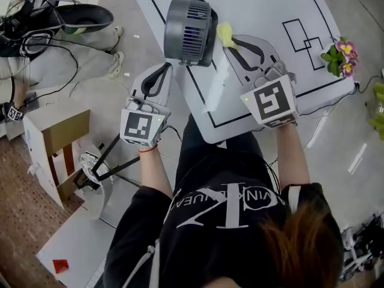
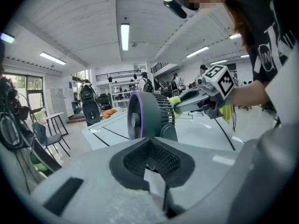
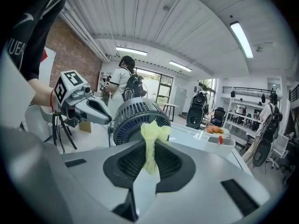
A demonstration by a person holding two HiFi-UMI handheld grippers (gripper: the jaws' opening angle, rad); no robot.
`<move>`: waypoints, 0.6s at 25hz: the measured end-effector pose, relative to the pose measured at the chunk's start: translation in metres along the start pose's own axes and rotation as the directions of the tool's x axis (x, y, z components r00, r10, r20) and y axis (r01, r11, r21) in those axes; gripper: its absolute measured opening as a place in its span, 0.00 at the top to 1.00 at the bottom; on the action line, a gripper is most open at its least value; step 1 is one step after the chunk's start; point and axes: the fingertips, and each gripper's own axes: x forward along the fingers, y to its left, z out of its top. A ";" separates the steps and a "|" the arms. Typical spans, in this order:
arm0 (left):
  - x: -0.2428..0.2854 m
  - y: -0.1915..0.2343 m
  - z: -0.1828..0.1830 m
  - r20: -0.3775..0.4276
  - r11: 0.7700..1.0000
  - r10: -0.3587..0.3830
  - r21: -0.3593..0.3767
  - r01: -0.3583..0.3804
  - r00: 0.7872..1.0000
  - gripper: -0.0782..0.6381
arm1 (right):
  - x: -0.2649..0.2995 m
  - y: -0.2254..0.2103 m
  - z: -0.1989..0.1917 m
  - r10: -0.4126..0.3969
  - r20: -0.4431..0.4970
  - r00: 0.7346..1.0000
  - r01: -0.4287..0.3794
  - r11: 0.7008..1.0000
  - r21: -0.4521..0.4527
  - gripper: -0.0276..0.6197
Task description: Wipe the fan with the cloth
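Grey fan, head view: the fan [image 1: 191, 30] stands upright at the near left edge of the white bench [image 1: 264, 5].
Cloth, head view: a yellow cloth [image 1: 226, 35] sticks out of the tip of the right gripper [image 1: 230, 42], just right of the fan's casing.
Left gripper, head view: the left gripper [image 1: 164, 71] hangs off the bench's left edge, its tip just near of the fan. Contact cannot be told.
Flowers, head view: a potted plant [image 1: 341, 56] sits at the bench's right edge, well apart from the fan.
Fingers, left gripper view: the fingers [image 2: 135, 160] are pressed together with nothing between them.
Fan, left gripper view: the fan [image 2: 145, 115] stands just beyond the tips. The right gripper [image 2: 180, 107] reaches in from the right, and the cloth [image 2: 174, 101] lies against the fan's grille.
Fingers, right gripper view: the fingers [image 3: 173, 164] are clamped on the cloth [image 3: 153, 132], which rises from between them in a bunch.
Fan, right gripper view: the fan [image 3: 135, 118] stands directly behind the cloth. The left gripper [image 3: 108, 119] points at its left side.
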 end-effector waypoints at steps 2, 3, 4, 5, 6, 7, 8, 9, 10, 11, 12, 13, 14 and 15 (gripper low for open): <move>0.012 0.009 0.003 -0.017 1.000 0.016 0.005 -0.016 1.000 0.88 | 0.005 -0.020 0.006 -0.011 0.007 1.000 0.010 1.000 0.005 0.87; 0.015 0.015 0.002 -0.026 1.000 0.024 0.010 -0.023 0.999 0.88 | 0.007 -0.027 0.008 -0.020 0.014 1.000 0.020 1.000 0.017 0.87; 0.018 0.023 0.002 -0.030 0.999 0.032 0.012 -0.031 0.999 0.88 | 0.010 -0.033 0.010 -0.032 0.023 0.999 0.031 0.999 0.032 0.87; 0.020 0.031 0.003 -0.027 0.999 0.039 0.007 -0.039 0.999 0.88 | 0.013 -0.038 0.013 -0.044 0.031 0.999 0.043 0.998 0.046 0.87; 0.021 0.038 0.002 -0.020 0.999 0.044 -0.002 -0.044 0.999 0.88 | 0.015 -0.041 0.016 -0.058 0.037 0.998 0.055 0.997 0.059 0.87; 0.021 0.045 0.000 -0.011 0.999 0.050 -0.012 -0.050 0.999 0.88 | 0.017 -0.041 0.019 -0.072 0.042 0.997 0.069 0.995 0.071 0.87; 0.020 0.050 -0.002 -0.004 0.998 0.055 -0.020 -0.055 0.998 0.88 | 0.017 -0.040 0.022 -0.085 0.048 0.995 0.081 0.993 0.084 0.87; 0.018 0.053 -0.004 0.001 0.998 0.062 -0.027 -0.062 0.998 0.88 | 0.017 -0.038 0.025 -0.095 0.055 0.994 0.089 0.991 0.099 0.87; 0.016 0.056 -0.006 0.006 0.997 0.070 -0.032 -0.070 0.998 0.88 | 0.016 -0.034 0.029 -0.100 0.063 0.993 0.092 0.989 0.115 0.87; 0.014 0.057 -0.007 0.012 0.996 0.077 -0.035 -0.077 0.997 0.88 | 0.014 -0.030 0.033 -0.100 0.073 0.992 0.090 0.988 0.129 0.87; 0.012 0.059 -0.007 0.020 0.996 0.081 -0.039 -0.080 0.997 0.88 | 0.013 -0.025 0.037 -0.097 0.083 0.992 0.084 0.987 0.140 0.87; 0.011 0.060 -0.006 0.029 0.996 0.080 -0.045 -0.078 0.996 0.88 | 0.013 -0.022 0.041 -0.094 0.091 0.991 0.079 0.985 0.153 0.87; 0.011 0.061 -0.005 0.040 0.996 0.073 -0.052 -0.071 0.996 0.88 | 0.015 -0.020 0.045 -0.093 0.099 0.991 0.076 0.983 0.166 0.87; 0.013 0.062 -0.004 0.053 0.996 0.064 -0.060 -0.060 0.997 0.88 | 0.018 -0.020 0.049 -0.093 0.105 0.990 0.073 0.981 0.178 0.87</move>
